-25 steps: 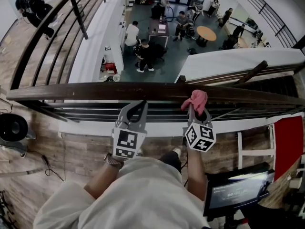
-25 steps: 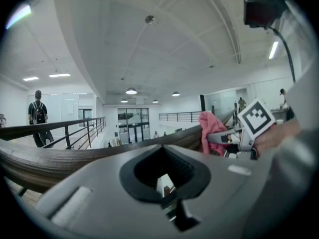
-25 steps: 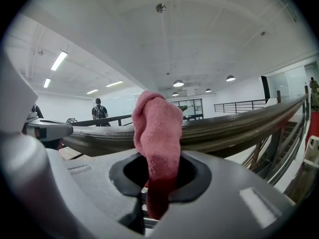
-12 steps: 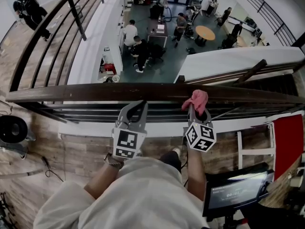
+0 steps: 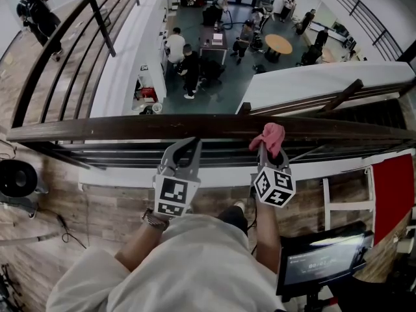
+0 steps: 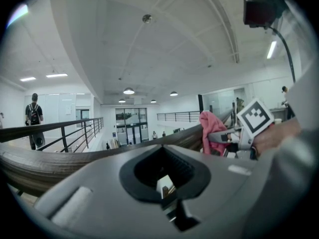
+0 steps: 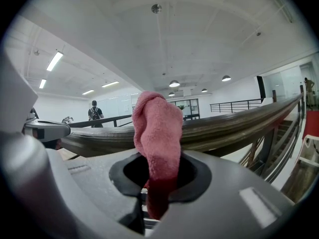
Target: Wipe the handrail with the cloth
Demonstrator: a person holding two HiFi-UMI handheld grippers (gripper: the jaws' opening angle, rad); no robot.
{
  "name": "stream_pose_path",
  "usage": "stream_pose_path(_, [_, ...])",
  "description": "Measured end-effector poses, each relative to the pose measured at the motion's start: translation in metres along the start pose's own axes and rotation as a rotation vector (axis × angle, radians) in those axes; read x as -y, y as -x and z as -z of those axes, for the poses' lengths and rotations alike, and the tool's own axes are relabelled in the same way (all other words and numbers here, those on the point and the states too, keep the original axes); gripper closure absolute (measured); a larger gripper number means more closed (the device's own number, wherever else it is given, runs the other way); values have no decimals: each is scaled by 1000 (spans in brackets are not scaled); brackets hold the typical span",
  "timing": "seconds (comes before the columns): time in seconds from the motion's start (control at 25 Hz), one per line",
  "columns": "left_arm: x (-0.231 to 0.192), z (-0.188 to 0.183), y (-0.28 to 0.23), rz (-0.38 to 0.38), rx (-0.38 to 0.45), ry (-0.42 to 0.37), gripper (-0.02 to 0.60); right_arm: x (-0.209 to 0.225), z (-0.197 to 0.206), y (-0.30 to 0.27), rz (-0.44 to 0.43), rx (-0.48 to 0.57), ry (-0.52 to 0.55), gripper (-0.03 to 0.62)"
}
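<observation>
Pink cloth (image 5: 269, 135) clamped in right tool (image 5: 270, 150) rests on wooden handrail (image 5: 97, 127); left tool (image 5: 188, 143) pinched together, empty.

Your head view is evenly and softly lit, with no hard shadows; the dark handrail (image 5: 130, 127) reads nearly black and shows little grain. Straight lines bow strongly toward that view's edges (a wide-angle lens at work). In both gripper views a black vignette rings the picture. Round ceiling lamps (image 6: 128, 91) and strip lights (image 7: 54, 61) glow without much glare, and the grey bodies of the left tongs (image 6: 164, 176) and right tongs (image 7: 158, 180) look soft and out of focus. The cloth (image 7: 157, 123) is bright above and shadowed down inside the opening.
</observation>
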State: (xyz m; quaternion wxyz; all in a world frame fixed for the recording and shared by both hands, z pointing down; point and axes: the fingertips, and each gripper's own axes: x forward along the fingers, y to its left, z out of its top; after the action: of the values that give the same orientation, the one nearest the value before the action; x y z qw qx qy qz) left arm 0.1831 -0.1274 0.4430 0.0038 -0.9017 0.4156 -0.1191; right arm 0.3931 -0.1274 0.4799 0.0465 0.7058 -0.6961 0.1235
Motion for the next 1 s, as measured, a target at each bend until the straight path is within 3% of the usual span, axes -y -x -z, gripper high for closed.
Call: stream_pose_path(1.0, [31,-16,-24,40,-8,-18,574,34,3,4,33,-29,-29,516])
